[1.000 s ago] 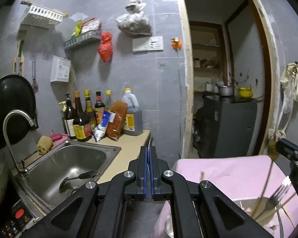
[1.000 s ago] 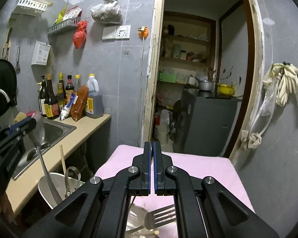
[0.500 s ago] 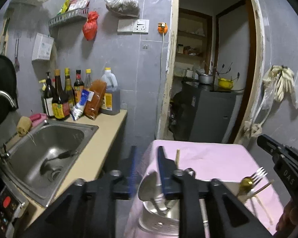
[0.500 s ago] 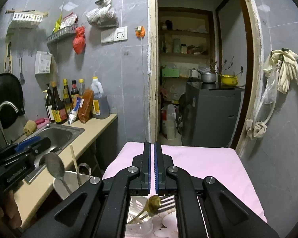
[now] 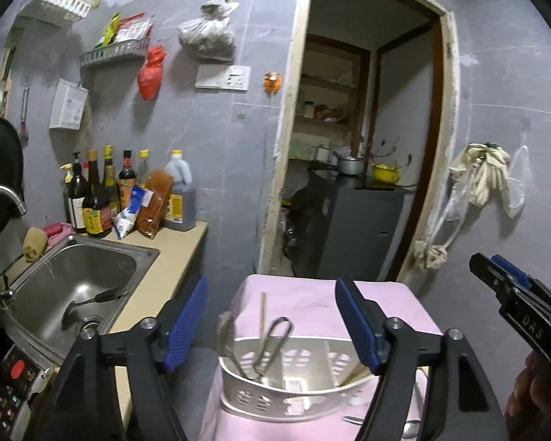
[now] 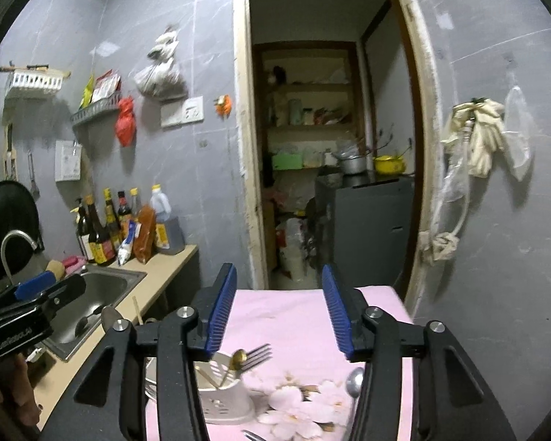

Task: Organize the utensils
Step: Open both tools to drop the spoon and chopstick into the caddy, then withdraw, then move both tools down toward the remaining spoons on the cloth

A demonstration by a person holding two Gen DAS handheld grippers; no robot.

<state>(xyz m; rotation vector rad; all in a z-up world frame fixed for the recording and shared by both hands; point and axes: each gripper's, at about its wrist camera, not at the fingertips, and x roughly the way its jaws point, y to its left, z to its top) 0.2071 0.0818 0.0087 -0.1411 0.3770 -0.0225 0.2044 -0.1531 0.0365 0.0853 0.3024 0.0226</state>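
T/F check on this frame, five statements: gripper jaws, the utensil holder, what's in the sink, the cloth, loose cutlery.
1. The left gripper grips a spoon. False: its jaws are opening with nothing between them.
2. The white utensil holder stands on the pink cloth. True.
3. The sink has no utensil in it. False: a dark-handled ladle lies in its basin.
4. A fork sticks out of the holder. True.
5. A spoon lies on the cloth outside the holder. True.
6. The right gripper is clamped shut. False: its jaws are opening, empty.
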